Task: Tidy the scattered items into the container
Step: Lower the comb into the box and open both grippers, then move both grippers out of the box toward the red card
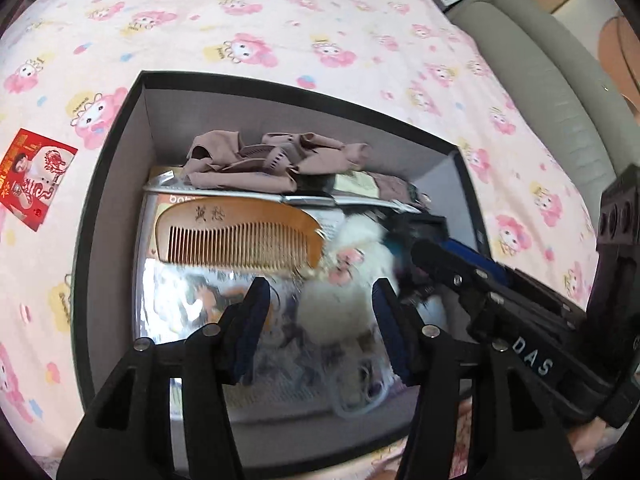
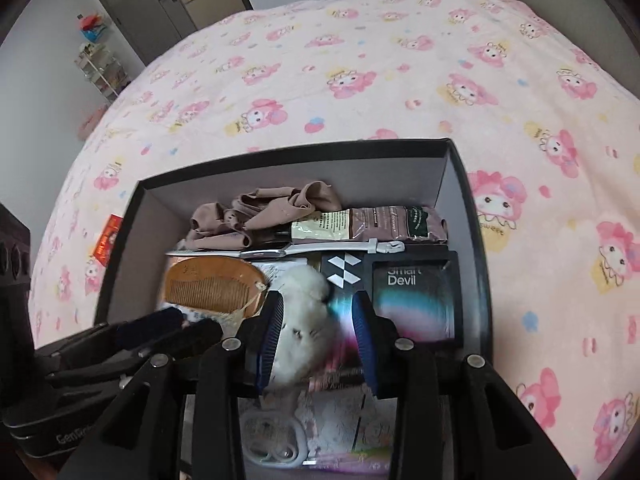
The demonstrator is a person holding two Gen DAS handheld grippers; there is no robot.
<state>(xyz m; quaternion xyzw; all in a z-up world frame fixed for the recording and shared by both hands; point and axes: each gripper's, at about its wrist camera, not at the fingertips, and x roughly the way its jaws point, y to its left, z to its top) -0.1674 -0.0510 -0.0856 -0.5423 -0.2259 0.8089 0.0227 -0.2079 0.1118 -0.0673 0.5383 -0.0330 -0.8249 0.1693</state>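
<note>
Your right gripper (image 2: pixel 318 338) hangs over the box with its fingers (image 2: pixel 269 336) parted; the white fluffy toy (image 2: pixel 306 320) shows between the blue pads, but you cannot tell whether it touches them, and it seems to lie in the box below rather than in a grip. Your left gripper (image 1: pixel 320 320) also has its fingers (image 1: pixel 252 320) spread apart, nothing pinched between them, over a shiny printed packet (image 1: pixel 208 296) on the box floor. Just beyond its tips lies the wooden comb (image 1: pixel 240 236), teeth toward you, with the toy at its right end. Right of the toy sits a black "Smart Devil" package (image 2: pixel 416 300). Further back a white watch strap (image 2: pixel 340 249) runs across, then a crumpled brown cloth (image 2: pixel 264 212) and a brown-and-cream pouch (image 2: pixel 368 224) against the far wall. All of this is inside the black cardboard box (image 2: pixel 468 216), which rests on the bed (image 2: pixel 360 80) with its pink cartoon sheet. A red card (image 1: pixel 36 176) lies on the sheet outside the box, at its left.
</note>
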